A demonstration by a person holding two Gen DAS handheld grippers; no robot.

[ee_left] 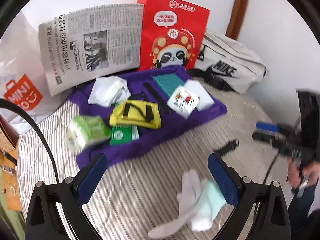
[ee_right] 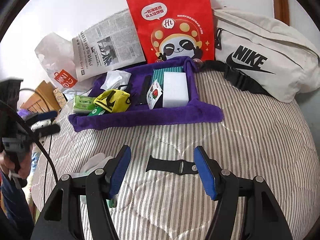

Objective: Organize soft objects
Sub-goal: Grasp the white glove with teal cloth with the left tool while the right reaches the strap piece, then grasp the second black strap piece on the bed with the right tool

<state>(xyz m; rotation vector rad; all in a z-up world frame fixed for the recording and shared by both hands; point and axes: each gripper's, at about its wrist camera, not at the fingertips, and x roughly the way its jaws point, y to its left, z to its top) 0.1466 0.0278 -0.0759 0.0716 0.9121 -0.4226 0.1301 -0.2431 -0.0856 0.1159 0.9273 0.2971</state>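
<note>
1. While both claws point down at the striped bed cover (ee_right: pixel 250 140), the left gripper (ee_left: pixel 156 177) has its blue pads wide apart and holds nothing.
2. A white glove (ee_left: pixel 190 192) and a pale green cloth (ee_left: pixel 210 202) lie on the cover just by the left gripper's right pad; I cannot tell if they touch it.
3. The right gripper (ee_right: pixel 162 172) is open too, with nothing pinched.
4. A black strap (ee_right: pixel 170 165) lies flat on the cover between its two pads, touching neither.
5. Farther back sits a purple towel (ee_right: pixel 150 118), spread out with its far edge folded up.
6. On the towel are a yellow pouch (ee_right: pixel 112 100), a white sponge block (ee_right: pixel 175 90), a crumpled white cloth (ee_right: pixel 115 78), a teal ribbed mat (ee_right: pixel 168 70) and a small strawberry packet (ee_right: pixel 154 95).
7. A green tissue pack (ee_right: pixel 83 104) rests at the towel's left edge.
8. Behind the towel stand a red panda paper bag (ee_right: pixel 176 24) and a newspaper (ee_right: pixel 108 46), both leaning on the wall.
9. A white Nike waist bag (ee_right: pixel 260 50) lies to the right of the red bag.
10. A white Miniso plastic bag (ee_right: pixel 58 64) is on the left, by the newspaper.
</note>
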